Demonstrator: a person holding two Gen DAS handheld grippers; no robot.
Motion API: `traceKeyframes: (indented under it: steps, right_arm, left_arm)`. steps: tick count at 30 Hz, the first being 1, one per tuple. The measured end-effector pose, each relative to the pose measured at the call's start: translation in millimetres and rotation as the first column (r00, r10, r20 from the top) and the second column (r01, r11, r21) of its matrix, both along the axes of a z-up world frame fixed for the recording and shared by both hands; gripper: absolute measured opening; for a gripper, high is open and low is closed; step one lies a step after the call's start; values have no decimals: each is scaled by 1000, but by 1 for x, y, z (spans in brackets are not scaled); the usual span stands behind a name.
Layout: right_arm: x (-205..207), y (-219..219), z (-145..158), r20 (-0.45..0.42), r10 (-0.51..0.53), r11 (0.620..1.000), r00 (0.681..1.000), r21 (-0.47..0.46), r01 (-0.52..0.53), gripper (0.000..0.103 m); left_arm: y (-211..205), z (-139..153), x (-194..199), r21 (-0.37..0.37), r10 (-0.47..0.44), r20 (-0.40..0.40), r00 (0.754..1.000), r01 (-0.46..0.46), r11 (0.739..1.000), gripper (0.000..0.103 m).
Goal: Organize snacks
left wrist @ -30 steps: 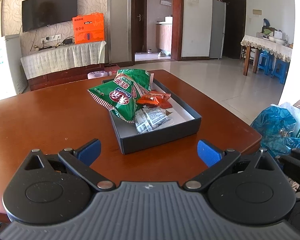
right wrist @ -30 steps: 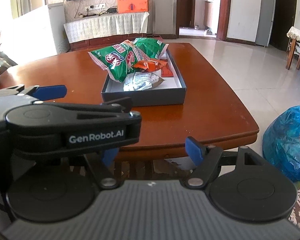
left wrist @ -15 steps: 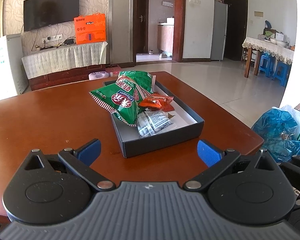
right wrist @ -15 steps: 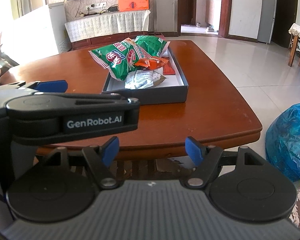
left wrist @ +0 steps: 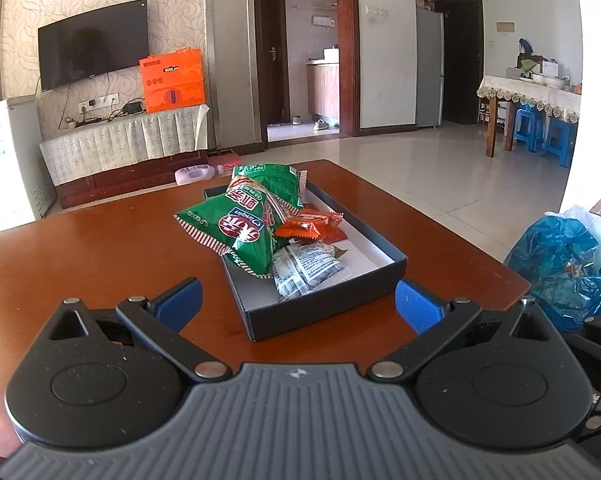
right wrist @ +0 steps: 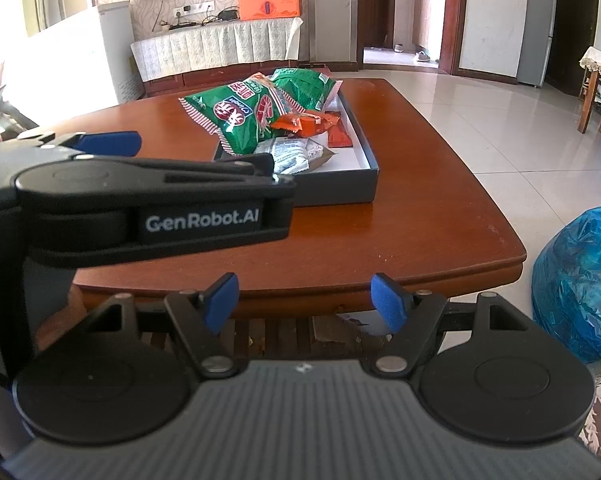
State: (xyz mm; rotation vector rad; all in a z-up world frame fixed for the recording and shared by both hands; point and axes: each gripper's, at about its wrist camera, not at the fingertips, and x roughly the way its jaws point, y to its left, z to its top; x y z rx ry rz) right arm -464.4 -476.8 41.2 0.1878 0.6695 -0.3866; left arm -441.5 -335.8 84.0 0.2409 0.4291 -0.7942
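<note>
A dark box (left wrist: 332, 304) (right wrist: 340, 184) with a white floor sits on the brown table (left wrist: 80, 264) (right wrist: 420, 216). In it lie two green snack bags (left wrist: 240, 232) (right wrist: 240, 116), an orange packet (left wrist: 304, 226) (right wrist: 304, 124) and a clear printed packet (left wrist: 304, 272) (right wrist: 288, 152). The nearer green bag overhangs the box's left wall. My left gripper (left wrist: 298, 306) is open and empty, just short of the box's near wall. My right gripper (right wrist: 304, 300) is open and empty, before the table's front edge. The left gripper's body (right wrist: 152, 204) shows in the right wrist view.
A blue plastic bag (left wrist: 560, 260) (right wrist: 580, 280) lies on the floor right of the table. A TV stand with an orange box (left wrist: 172, 80) is at the far wall. A dining table with blue stools (left wrist: 540, 120) stands far right.
Both grippers have pulled back and risen a little from the table; the box looks slightly farther off. Both stay open and empty. The snacks have not moved.
</note>
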Motion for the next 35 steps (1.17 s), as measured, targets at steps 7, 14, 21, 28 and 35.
traceKeyframes:
  steps: [7,14,21,28,35]
  right_arm:
    - [1,0,0,-1,0,1000,1000,0,0,75]
    - [1,0,0,-1,1,1000,1000,0,-1,75]
    - [1,0,0,-2,1,1000,1000,0,-1,75]
    - [1,0,0,-1,0,1000,1000,1,0,75]
    - [0,0,1,-2,0,1000,1000,0,0,75]
  left_arm:
    - [2,2,-1,-5,-1,-8,1000,1,1000,103]
    - [3,2,-3,-5,-3,-8,1000,3,1000,103]
    - [5,1,-5,-10,5,-1,1000,-5,1000,103]
    - [7,2,-4,-26,16,-13,1000,-16,1000,103]
    - [7,3,-4,-20,9,-18,1000,-10,1000,103]
